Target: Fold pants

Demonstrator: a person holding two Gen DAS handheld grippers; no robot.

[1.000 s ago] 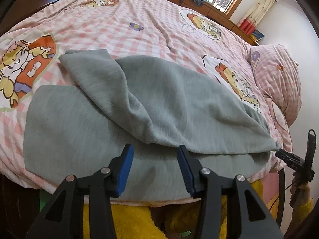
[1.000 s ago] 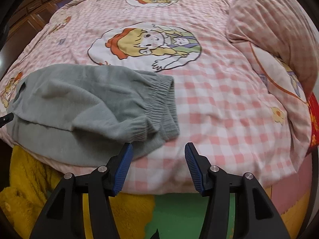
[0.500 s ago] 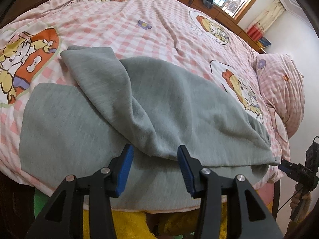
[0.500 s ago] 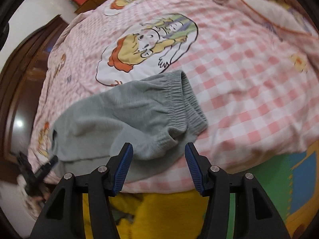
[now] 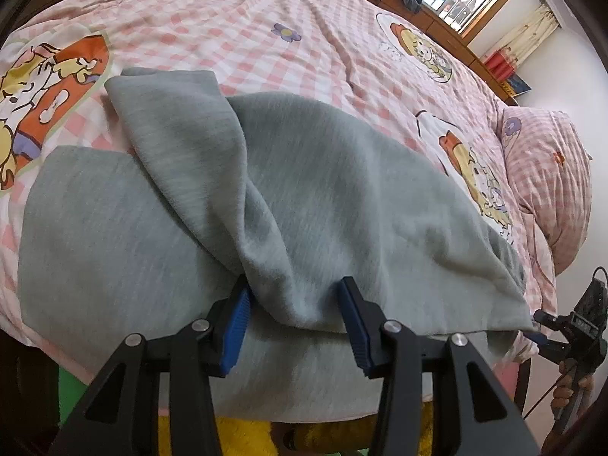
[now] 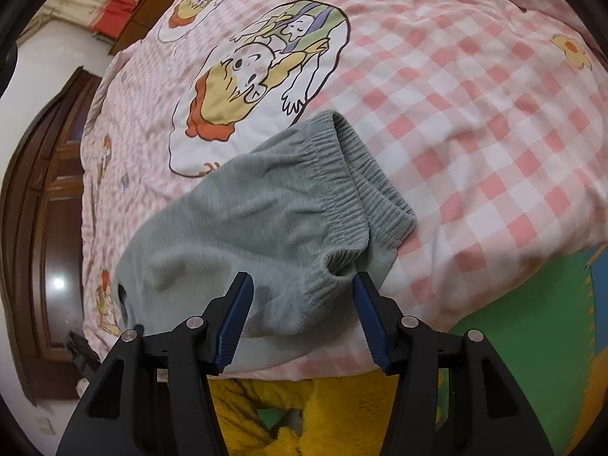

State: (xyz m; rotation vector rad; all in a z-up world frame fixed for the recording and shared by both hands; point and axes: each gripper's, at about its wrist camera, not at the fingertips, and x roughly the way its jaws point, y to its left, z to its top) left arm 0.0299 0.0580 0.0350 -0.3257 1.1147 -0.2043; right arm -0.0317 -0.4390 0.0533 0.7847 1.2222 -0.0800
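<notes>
Lying on the quilt (image 5: 266,19), near its front edge: grey pants (image 5: 304,197), one leg folded across the other; straddling a fold of the pants, jaws spread: left gripper (image 5: 294,317); straddling the waistband (image 6: 349,174), also spread: right gripper (image 6: 302,321).

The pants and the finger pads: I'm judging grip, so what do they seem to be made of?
Pants: soft grey knit, likely fleece or jersey; matte, faintly fuzzy, with a ribbed elastic waistband. Pads: blue, finely ridged, probably rubber or soft plastic, on black, seemingly plastic fingers with metal pins.
</notes>
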